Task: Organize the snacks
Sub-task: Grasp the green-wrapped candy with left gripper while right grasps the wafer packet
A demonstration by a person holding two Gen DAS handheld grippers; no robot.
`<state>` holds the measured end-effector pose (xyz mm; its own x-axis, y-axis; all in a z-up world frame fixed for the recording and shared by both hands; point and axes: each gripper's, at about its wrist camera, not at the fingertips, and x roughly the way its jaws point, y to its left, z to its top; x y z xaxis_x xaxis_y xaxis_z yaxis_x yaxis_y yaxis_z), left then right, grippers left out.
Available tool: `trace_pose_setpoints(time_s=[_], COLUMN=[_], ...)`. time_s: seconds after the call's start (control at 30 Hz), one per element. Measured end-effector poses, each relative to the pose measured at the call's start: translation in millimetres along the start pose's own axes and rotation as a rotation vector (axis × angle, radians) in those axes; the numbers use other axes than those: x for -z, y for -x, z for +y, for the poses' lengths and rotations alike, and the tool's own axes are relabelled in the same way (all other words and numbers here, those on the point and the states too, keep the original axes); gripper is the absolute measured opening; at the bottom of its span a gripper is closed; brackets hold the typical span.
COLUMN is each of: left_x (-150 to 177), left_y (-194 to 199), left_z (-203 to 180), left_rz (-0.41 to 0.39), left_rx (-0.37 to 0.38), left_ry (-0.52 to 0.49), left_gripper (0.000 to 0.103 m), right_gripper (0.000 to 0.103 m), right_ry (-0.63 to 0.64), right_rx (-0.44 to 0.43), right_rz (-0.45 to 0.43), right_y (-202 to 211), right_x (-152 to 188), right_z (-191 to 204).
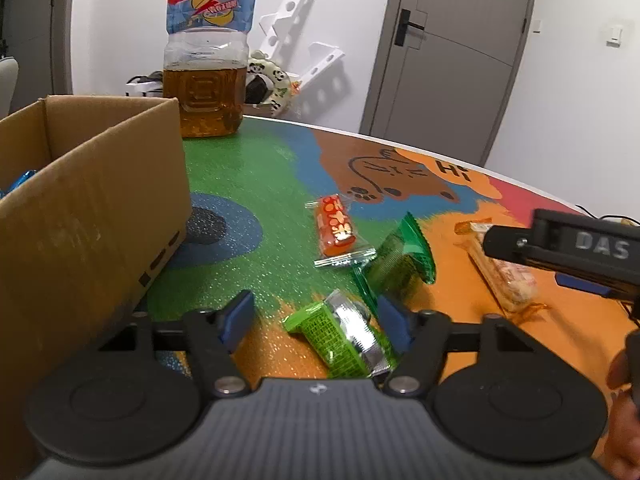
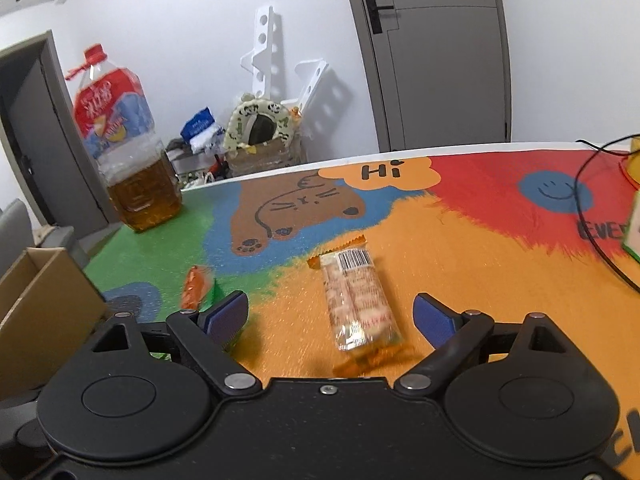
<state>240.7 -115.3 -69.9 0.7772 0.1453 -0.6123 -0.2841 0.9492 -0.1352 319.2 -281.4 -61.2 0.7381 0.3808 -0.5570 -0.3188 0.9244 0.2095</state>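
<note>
My left gripper is low over the colourful table mat, open. A light green and silver snack packet lies between its blue pads; the left pad stands clear of it. Beyond lie a dark green packet and an orange-red wrapped snack. The cardboard box stands at the left, with a blue wrapper inside. My right gripper is open around a long clear snack bar with a barcode, its pads well apart from it. That bar also shows in the left wrist view.
A large bottle of amber tea stands behind the box at the table's far edge. A black cable runs across the mat at the right. The right gripper's black housing reaches in from the right of the left wrist view.
</note>
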Motion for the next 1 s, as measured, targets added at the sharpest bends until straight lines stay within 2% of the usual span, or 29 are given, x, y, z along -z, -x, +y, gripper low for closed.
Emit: trace_pose_setpoints(time_s=[0.1, 0.13, 0.17, 0.2, 0.23, 0.27, 0.3, 0.53, 0.7, 1.0], left_x=[1, 1, 2, 2, 2, 3, 3, 7, 11, 11], left_y=[1, 2, 3, 3, 4, 5, 6, 17, 28, 61], left_z=[-1, -2, -2, -3, -2, -1, 0, 5, 8, 18], left_rz=[-0.004, -0.004, -0.004, -0.004, -0.005, -0.005, -0.004, -0.001, -0.003, -0.041], left_rx=[0.004, 0.012, 0.017, 0.022, 0.026, 0.029, 0.033, 0.070, 0.101, 0.137], left_ry=[0.002, 0.002, -0.002, -0.007, -0.006, 0.002, 0.013, 0.034, 0.060, 0.068], left_gripper=[0.041, 0.041, 0.039, 0.039, 0.039, 0.038, 0.037, 0.034, 0.034, 0.034], right_gripper=[0.087, 0.086, 0.078, 0.066, 0.060, 0.046, 0.036, 0.036, 0.036, 0.036], right_ry=[0.019, 0.025, 0.038, 0.045, 0.042, 0.037, 0.055, 0.036, -0.044, -0.126], right_rx=[0.027, 0.045, 0.063, 0.061, 0.052, 0.051, 0.066, 0.042, 0.051, 0.041], right_rz=[0.004, 0.006, 0.013, 0.027, 0.048, 0.068, 0.051, 0.051, 0.042, -0.024], right_y=[-12, -15, -18, -21, -24, -27, -25, 2, 27, 68], right_x=[0, 0, 2, 4, 5, 7, 9, 27, 42, 61], right_z=[2, 2, 3, 4, 4, 3, 4, 4, -3, -2])
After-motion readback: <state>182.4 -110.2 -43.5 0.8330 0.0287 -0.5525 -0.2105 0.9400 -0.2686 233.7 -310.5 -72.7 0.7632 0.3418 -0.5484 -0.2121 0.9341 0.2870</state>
